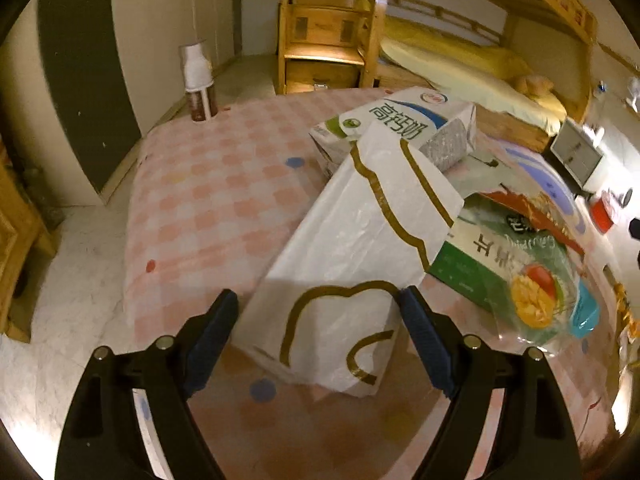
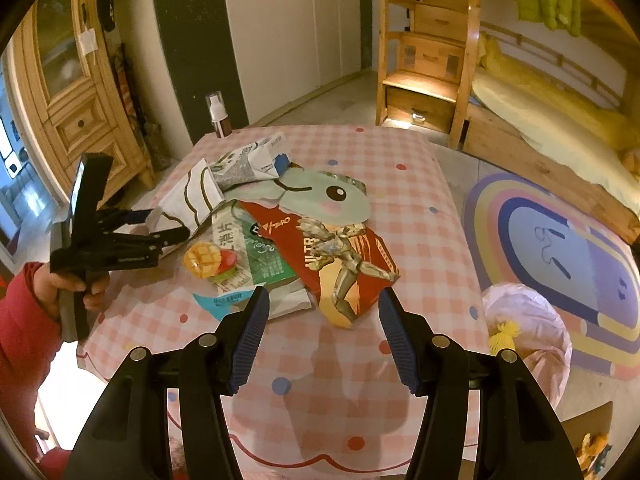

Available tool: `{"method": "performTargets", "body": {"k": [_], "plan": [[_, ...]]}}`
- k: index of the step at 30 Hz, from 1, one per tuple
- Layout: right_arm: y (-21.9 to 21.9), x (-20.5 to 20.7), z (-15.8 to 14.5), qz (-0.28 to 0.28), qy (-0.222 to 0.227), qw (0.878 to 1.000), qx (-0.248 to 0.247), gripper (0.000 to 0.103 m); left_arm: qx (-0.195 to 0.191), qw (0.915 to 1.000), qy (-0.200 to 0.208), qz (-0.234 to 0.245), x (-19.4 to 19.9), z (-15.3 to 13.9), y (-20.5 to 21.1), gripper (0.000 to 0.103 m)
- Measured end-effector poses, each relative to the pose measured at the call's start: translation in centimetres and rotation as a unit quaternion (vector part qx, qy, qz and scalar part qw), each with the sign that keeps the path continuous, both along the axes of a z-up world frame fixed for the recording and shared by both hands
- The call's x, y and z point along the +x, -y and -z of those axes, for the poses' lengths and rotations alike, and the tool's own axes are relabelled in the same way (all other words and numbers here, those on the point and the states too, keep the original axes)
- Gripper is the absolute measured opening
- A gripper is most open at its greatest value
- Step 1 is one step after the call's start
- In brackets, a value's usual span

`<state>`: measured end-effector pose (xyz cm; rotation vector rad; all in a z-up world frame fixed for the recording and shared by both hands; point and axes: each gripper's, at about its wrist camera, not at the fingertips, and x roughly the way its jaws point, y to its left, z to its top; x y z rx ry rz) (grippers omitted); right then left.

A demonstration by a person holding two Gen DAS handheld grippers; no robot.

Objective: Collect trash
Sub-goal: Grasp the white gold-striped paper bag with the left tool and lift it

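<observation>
A: Trash — where is it lying?

B: In a heap on the pink checked tablecloth [image 2: 328,376]. Nearest the left gripper [image 1: 318,308] is the white paper bag [image 1: 360,248] with gold lines. Its near end sits between the blue pads, the right pad at the bag's edge, the left pad just beside it. Fingers spread; I cannot tell whether they press it.

A: Which way does the bag run?

B: In the left wrist view its long axis runs from the gripper away and slightly right, the far end resting on the milk carton [image 1: 404,120]. The carton lies flat on its side, long axis crossing the bag's.

A: And the right gripper [image 2: 324,304]?

B: Wide apart, holding nothing, hovering over the cloth with its tips at the near edge of the heap. Just ahead lies the red wrapper [image 2: 340,252] with a silver figure, its long axis running from near right to far left. Left of it lies the green mango packet [image 2: 248,256], touching the paper bag.

A: Farther back?

B: A pale green cartoon-face bag [image 2: 320,196] lies flat behind the red wrapper, then the carton. At the table's far left corner a spray bottle [image 2: 218,116] stands upright — well apart from the heap. On the floor to the right, a pink bag [image 2: 532,320].
</observation>
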<state>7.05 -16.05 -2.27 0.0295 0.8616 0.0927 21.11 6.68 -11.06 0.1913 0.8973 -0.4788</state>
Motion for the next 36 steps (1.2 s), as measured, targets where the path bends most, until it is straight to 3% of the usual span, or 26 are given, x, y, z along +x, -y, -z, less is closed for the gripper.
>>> {"method": "performTargets", "body": {"k": [2, 5, 10, 13, 19, 22, 28, 33, 36], "plan": [[0.0, -0.1, 0.1, 0.001, -0.002, 1.000, 0.001, 0.058, 0.031, 0.9994, 0.009, 0.013, -0.3, 0.3, 0.9, 0.079], [0.1, -0.2, 0.1, 0.000, -0.003, 1.000, 0.003, 0.058, 0.036, 0.9992, 0.012, 0.014, -1.3, 0.2, 1.2, 0.062], [0.0, -0.6, -0.1, -0.004, 0.000, 1.000, 0.003, 0.058, 0.046, 0.9986, 0.025, 0.001, -4.1, -0.5, 1.5, 0.024], [-0.1, -0.9, -0.1, -0.009, 0.002, 1.000, 0.004, 0.058, 0.016, 0.9994, 0.028, -0.013, -6.1, -1.6, 0.6, 0.009], [-0.5, -0.5, 0.3, -0.020, -0.001, 1.000, 0.004, 0.060, -0.057, 0.9952, 0.048, -0.064, -9.8, -5.5, -1.4, 0.007], [-0.9, 0.5, -0.3, -0.027, 0.007, 1.000, 0.006, 0.060, -0.074, 0.9910, 0.063, -0.091, -10.2, -7.3, -2.2, 0.007], [-2.5, 4.1, -1.6, -0.051, 0.031, 0.998, -0.002, 0.057, -0.064, 0.9872, 0.078, -0.124, -9.0, -9.2, -2.7, 0.007], [-3.2, 7.9, -1.6, -0.054, 0.034, 0.998, -0.029, 0.051, -0.055, 0.9865, 0.056, -0.143, -7.5, -7.7, -3.0, 0.007], [-3.1, 8.2, -1.0, -0.061, 0.024, 0.998, -0.012, 0.049, -0.056, 0.9859, 0.041, -0.153, -7.5, -6.6, -3.1, 0.007]]}}
